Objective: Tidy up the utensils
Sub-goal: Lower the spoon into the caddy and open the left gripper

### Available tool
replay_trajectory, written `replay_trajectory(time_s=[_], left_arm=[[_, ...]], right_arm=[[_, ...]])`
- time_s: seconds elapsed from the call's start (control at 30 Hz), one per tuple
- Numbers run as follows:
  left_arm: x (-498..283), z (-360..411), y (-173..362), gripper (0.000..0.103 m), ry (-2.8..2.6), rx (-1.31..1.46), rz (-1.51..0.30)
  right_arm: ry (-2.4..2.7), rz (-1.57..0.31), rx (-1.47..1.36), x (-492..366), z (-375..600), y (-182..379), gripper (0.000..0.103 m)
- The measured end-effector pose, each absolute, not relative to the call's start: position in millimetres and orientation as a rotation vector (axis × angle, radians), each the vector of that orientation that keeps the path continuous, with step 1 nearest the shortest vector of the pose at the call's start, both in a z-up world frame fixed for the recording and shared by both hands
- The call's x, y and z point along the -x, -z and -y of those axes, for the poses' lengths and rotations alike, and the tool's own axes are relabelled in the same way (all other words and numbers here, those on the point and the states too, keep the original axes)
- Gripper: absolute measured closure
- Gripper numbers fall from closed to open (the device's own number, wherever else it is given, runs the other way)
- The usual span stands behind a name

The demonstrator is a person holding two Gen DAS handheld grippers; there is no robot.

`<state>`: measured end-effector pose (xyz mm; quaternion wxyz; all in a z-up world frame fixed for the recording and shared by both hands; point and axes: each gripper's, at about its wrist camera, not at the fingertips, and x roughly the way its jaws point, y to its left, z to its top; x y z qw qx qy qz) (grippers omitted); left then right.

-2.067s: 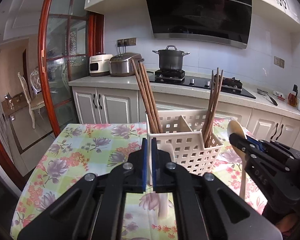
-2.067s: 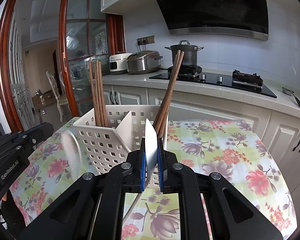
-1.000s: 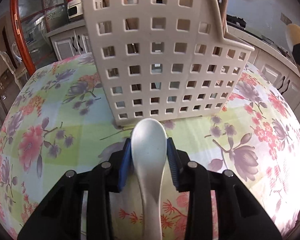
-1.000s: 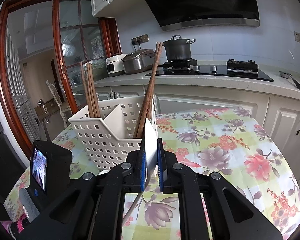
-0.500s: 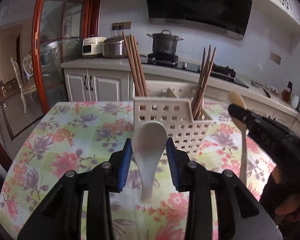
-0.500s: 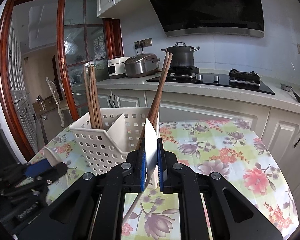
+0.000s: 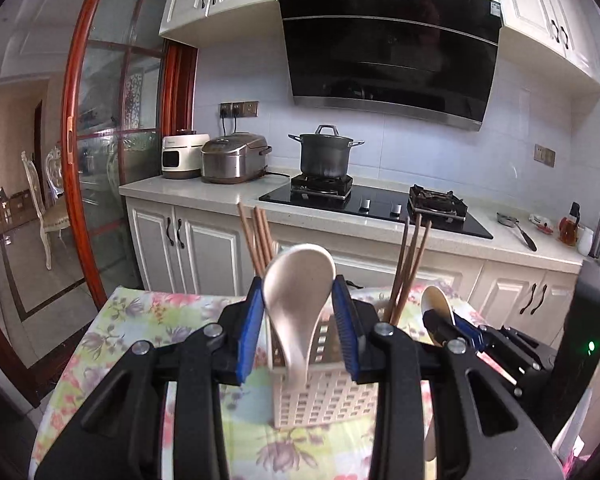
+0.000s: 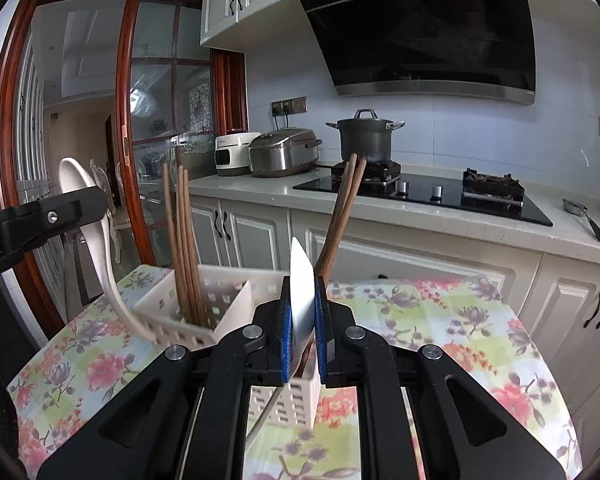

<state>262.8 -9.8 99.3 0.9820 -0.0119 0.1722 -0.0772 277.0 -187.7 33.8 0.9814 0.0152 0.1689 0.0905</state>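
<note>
A white perforated utensil basket (image 7: 324, 396) stands on the floral table, also in the right wrist view (image 8: 196, 316). Brown chopsticks stand in its left (image 7: 256, 240) and right (image 7: 410, 264) compartments. My left gripper (image 7: 299, 320) is shut on a white ceramic spoon (image 7: 298, 292), bowl up, its handle end dipping at the basket's near edge (image 8: 112, 284). My right gripper (image 8: 302, 320) is shut on a second white spoon (image 8: 301, 292), seen edge-on, just right of the basket; it also shows in the left wrist view (image 7: 436, 304).
The floral tablecloth (image 8: 440, 320) covers the table. Behind it runs a white counter with a stove (image 7: 376, 204), a dark pot (image 7: 324, 152) and two rice cookers (image 7: 232, 158). A red-framed glass door (image 7: 96, 160) stands at left.
My left gripper has risen and tilted the spoon upright over the basket, bringing its handle down at the basket's near edge. My right gripper with its spoon has moved closer to the basket.
</note>
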Motion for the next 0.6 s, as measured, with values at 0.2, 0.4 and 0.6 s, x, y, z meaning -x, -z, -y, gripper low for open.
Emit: replay_trajectory(time_s=[0.2, 0.4, 0.6], left_arm=[[-287.9, 16.9, -117.2, 0.07, 0.172, 0.018, -0.335], [-299.3, 21.9, -131.6, 0.07, 0.18, 0.01, -0.312], [-318.4, 21.2, -106.4, 0.069, 0.165, 0.006, -0.382]], right_arm=[[-0.168, -0.303, -0.005, -295.2, 187.3, -51.4, 0.092], [-0.159, -0.283, -0.006, -311.0, 189.8, -60.3, 0.092], [-0.121, -0.232, 0.062, -325.4, 180.7, -53.1, 0.092]])
